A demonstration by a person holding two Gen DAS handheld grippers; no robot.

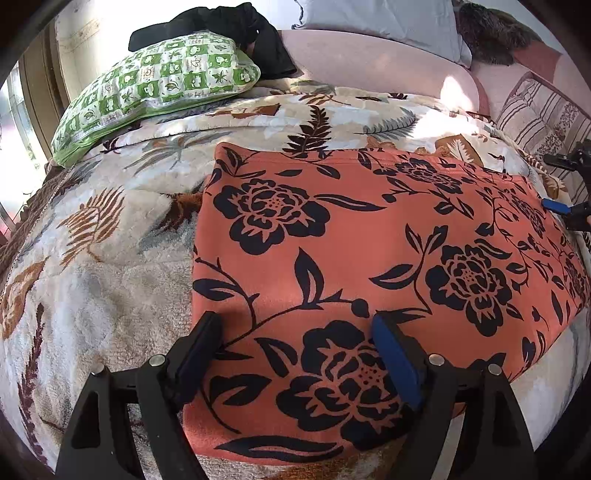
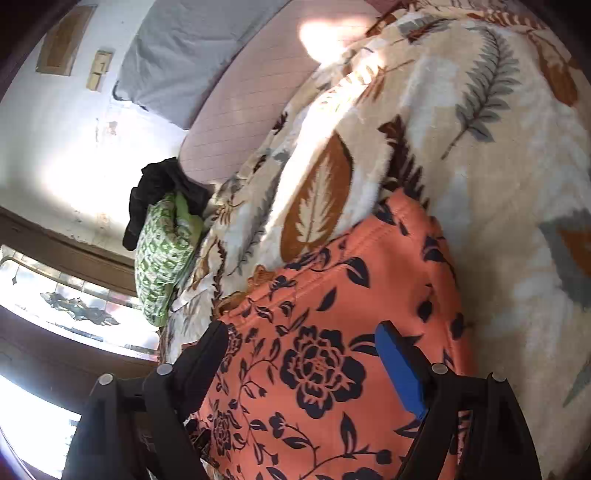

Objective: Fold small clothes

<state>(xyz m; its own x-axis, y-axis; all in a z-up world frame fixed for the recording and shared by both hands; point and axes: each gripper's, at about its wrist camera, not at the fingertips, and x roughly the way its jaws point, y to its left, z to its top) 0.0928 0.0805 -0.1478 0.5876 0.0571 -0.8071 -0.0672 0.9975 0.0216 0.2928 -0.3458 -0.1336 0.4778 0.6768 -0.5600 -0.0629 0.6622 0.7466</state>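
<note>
An orange cloth printed with black flowers (image 1: 369, 236) lies spread flat on a fleecy cream blanket patterned with brown and grey leaves (image 1: 110, 229), which covers a bed. The left gripper (image 1: 295, 325) hovers over the cloth's near edge with its black, blue-padded fingers spread wide, one finger close to the cloth's left border and the other over a printed bloom; nothing is held between them. The right gripper (image 2: 301, 334), seen through its own camera, likewise stands wide apart above the cloth (image 2: 332, 350), close to the hemmed edge where the fabric meets the blanket (image 2: 480, 147), and grips nothing. In the left wrist view the right gripper (image 1: 565, 206) shows only partly at the far right rim, beside the cloth's right side. A green-and-white checked pillow (image 1: 155, 88) rests at the blanket's far left corner, with a crumpled black garment (image 1: 229, 26) draped behind it. A pale blue-grey pillow (image 1: 380, 26) lies on pink bedding (image 1: 369, 62) beyond.
</note>
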